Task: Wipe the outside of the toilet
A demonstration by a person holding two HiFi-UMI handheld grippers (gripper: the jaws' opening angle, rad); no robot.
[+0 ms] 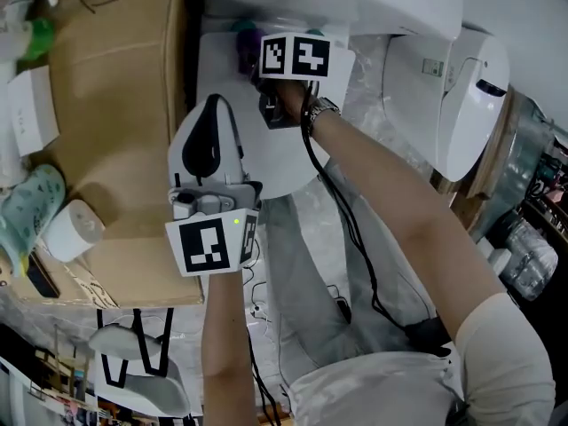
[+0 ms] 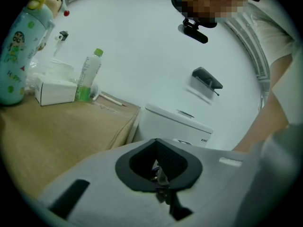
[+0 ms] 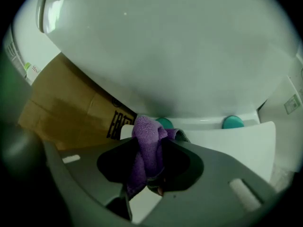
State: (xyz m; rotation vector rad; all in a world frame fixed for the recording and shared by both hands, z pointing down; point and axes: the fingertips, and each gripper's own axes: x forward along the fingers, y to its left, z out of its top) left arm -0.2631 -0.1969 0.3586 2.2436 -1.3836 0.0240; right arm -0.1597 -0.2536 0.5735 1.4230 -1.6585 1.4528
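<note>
Under the toilet point(image 3: 165, 46) rim, on its outer wall: right claw point(image 3: 150, 167) has one purple cloth point(image 3: 146, 141) pinched between its two jaws. The jaws sit about half apart and the wad fills the gap. The cloth tip pokes out past the jaws, close to the toilet's white underside; can't confirm contact. Two teal bumpers point(image 3: 233, 122) show at the toilet's seat line, one just behind the cloth, one off to the side. Left claw point(image 2: 160, 175) has its jaws fully together with nothing between them. In the head view it is held lower than the toilet, well apart from it and clear of the cloth. One cardboard box point(image 1: 115, 105) stands just beside the toilet, and the left claw is at the box's edge. On the box end farthest from the toilet there are two bottles, one cartoon-print bottle point(image 2: 19, 56) and one green-capped bottle point(image 2: 87, 77), plus one tissue box point(image 2: 54, 91). One more white fixture point(image 1: 470, 87) sits on the other side of the toilet. There are two marker cubes, one per gripper. One black cable point(image 1: 355, 256) runs along the arm away from the toilet.
</note>
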